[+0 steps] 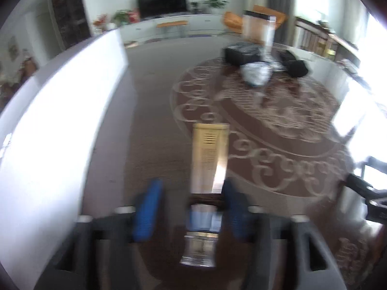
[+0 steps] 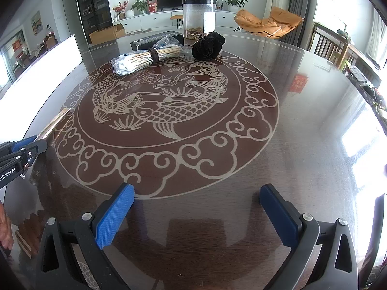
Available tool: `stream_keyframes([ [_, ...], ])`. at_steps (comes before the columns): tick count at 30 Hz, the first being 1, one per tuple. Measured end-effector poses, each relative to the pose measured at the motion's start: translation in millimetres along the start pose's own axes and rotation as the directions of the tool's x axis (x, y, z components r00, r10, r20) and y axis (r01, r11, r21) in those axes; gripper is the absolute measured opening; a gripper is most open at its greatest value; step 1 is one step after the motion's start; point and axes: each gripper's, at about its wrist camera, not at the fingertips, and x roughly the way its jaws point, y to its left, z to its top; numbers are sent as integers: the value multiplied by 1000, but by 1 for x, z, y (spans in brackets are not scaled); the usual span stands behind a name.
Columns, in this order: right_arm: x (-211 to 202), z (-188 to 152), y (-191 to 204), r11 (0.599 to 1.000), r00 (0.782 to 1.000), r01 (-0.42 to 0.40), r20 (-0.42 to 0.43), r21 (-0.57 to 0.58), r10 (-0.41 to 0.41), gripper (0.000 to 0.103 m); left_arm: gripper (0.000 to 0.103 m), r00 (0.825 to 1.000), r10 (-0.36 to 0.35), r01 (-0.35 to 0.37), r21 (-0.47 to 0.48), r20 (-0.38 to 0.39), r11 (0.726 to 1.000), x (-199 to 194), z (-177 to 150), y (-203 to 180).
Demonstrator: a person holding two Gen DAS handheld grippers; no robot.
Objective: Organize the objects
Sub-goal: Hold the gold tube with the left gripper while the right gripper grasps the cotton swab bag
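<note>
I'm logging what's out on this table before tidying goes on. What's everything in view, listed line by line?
table: one, dark brown with a pale fish pattern, fills both views
gold box: one, gold, long, lying on the table straight ahead of the left gripper
clear jar: one, see-through, upright at the far edge
black box: one, black, flat, left of the jar
stick bundle: one, tan, banded, partly in a clear bag, in front of the black box
black cloth: one, black, crumpled, right of the bundle
left gripper: one, blue pads, open, gold box between its fingers, touch unclear through blur
right gripper: one, blue pads, open, nothing between them
</note>
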Motion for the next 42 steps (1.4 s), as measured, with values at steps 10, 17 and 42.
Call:
stream_keyframes([
  [10, 0, 0, 0, 1000, 1000, 0, 0, 0, 0, 103, 103, 999, -34, 31, -67, -42, 997, 10, 0, 14],
  [17, 0, 0, 0, 1000, 1000, 0, 0, 0, 0, 103, 103, 999, -36, 33, -66, -40, 997, 10, 0, 14],
  [42, 12, 82, 20, 915, 956, -294, 83, 276, 282, 103, 103, 999, -36, 33, -67, -39, 997, 11, 2, 13],
])
